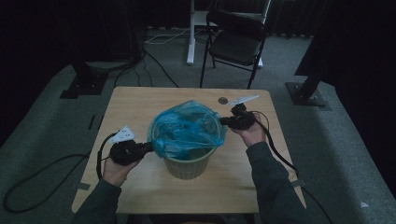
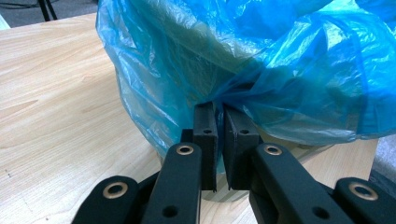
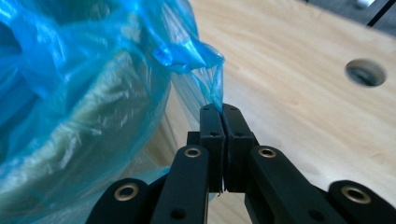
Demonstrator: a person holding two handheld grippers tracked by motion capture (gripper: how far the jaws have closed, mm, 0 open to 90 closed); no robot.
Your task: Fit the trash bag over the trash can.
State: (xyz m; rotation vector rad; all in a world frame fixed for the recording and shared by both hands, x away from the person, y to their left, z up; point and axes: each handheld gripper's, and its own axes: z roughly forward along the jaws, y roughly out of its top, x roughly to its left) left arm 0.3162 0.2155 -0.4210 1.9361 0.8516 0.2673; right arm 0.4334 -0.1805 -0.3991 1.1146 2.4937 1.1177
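A pale green bin (image 1: 188, 164) stands in the middle of the wooden table (image 1: 140, 100), with a blue plastic bag (image 1: 187, 128) draped over its rim. My left gripper (image 1: 148, 147) sits at the bin's left side, shut on a gathered fold of the blue bag (image 2: 261, 88); its pads (image 2: 205, 126) pinch the film. At the bin's right side my right gripper (image 1: 226, 121) is shut on a thin edge of the blue bag (image 3: 212, 70), which rises from between its pads (image 3: 212, 122). The bin's ribbed wall (image 3: 70, 140) shows through the film.
A round cable hole (image 1: 223, 100) is cut into the table near its far edge, close to the right gripper. A black folding chair (image 1: 236, 42) stands on the carpet beyond the table. Cables trail from both grippers off the table's sides.
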